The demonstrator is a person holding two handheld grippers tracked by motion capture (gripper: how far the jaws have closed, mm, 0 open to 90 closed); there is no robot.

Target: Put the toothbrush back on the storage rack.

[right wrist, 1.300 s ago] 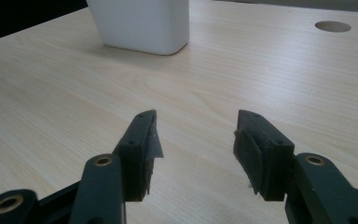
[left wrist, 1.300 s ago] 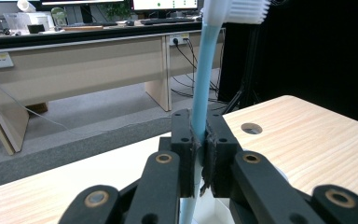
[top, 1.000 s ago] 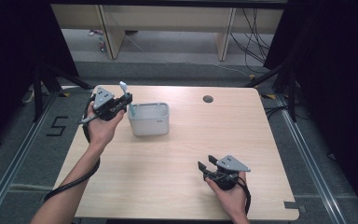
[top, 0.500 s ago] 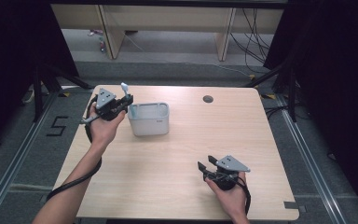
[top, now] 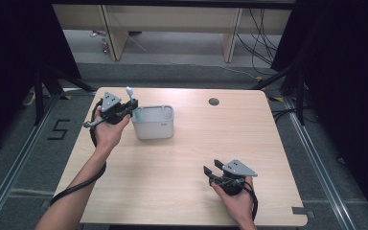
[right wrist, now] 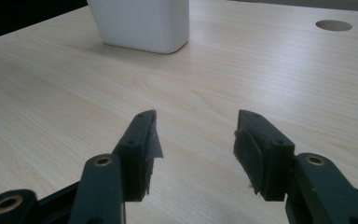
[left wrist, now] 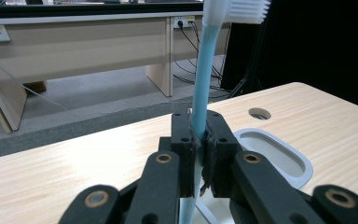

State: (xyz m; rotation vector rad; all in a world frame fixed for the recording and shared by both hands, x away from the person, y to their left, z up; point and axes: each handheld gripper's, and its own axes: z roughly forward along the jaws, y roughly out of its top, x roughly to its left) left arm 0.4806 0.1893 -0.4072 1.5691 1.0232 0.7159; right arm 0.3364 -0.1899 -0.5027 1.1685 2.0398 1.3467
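Observation:
My left gripper (top: 128, 109) (left wrist: 199, 140) is shut on a light blue toothbrush (left wrist: 204, 79) (top: 130, 97). The brush stands upright with its white bristle head at the top. It is held at the left edge of a white rectangular holder (top: 153, 123) (left wrist: 272, 156) (right wrist: 142, 23) on the far left part of the table. The brush's lower end is hidden behind the jaws. My right gripper (top: 210, 172) (right wrist: 196, 133) is open near the table's front right, low over the bare wood, with nothing between its jaws.
The light wooden table (top: 187, 158) has a round cable hole (top: 214, 101) (right wrist: 333, 25) (left wrist: 259, 113) at its far edge. Beyond the table stand wooden desks (top: 167, 19) and loose cables on the floor. Black curtains flank both sides.

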